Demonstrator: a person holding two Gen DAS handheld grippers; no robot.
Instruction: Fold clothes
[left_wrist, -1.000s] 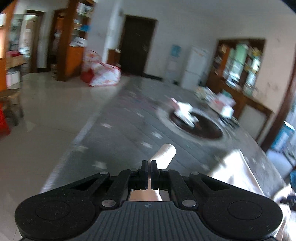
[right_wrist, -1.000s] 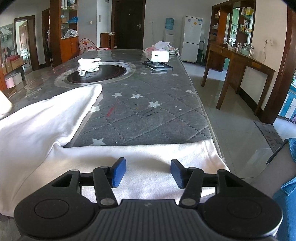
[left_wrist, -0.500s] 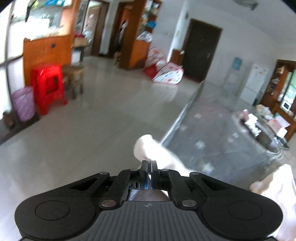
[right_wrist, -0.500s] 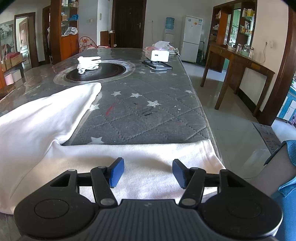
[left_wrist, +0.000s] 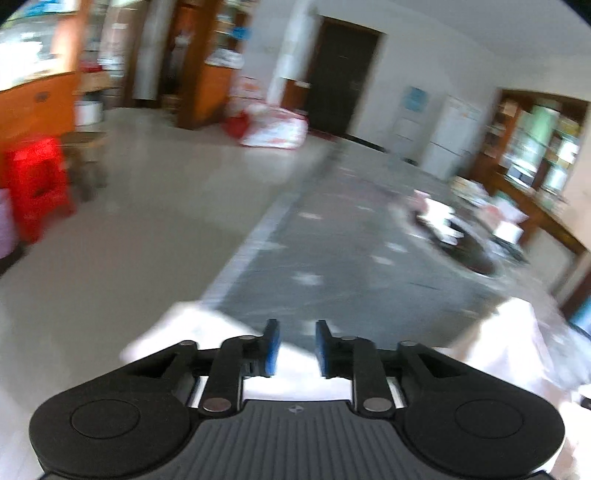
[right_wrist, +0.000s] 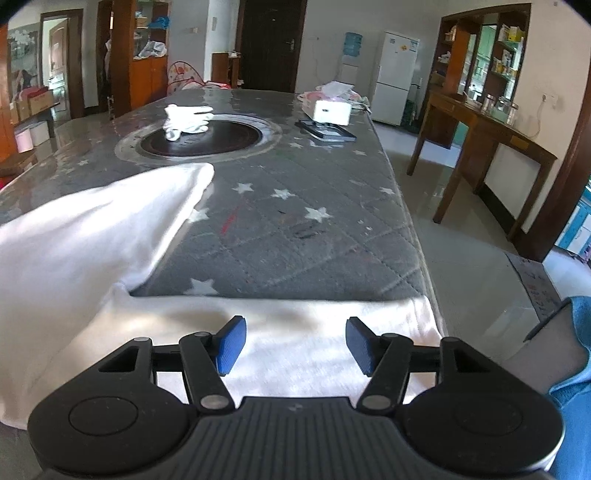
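The white cotton garment (right_wrist: 92, 236) lies spread on the grey star-patterned quilted bench (right_wrist: 295, 221). Left gripper (left_wrist: 295, 349) jaws have just been opening, nothing pinched. Right gripper (right_wrist: 293, 343) jaws stand spread above the hem.

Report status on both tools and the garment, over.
Left tool just opened, nothing pinched. Right tool open above white garment, spread on the star-print table. Nothing in the way.
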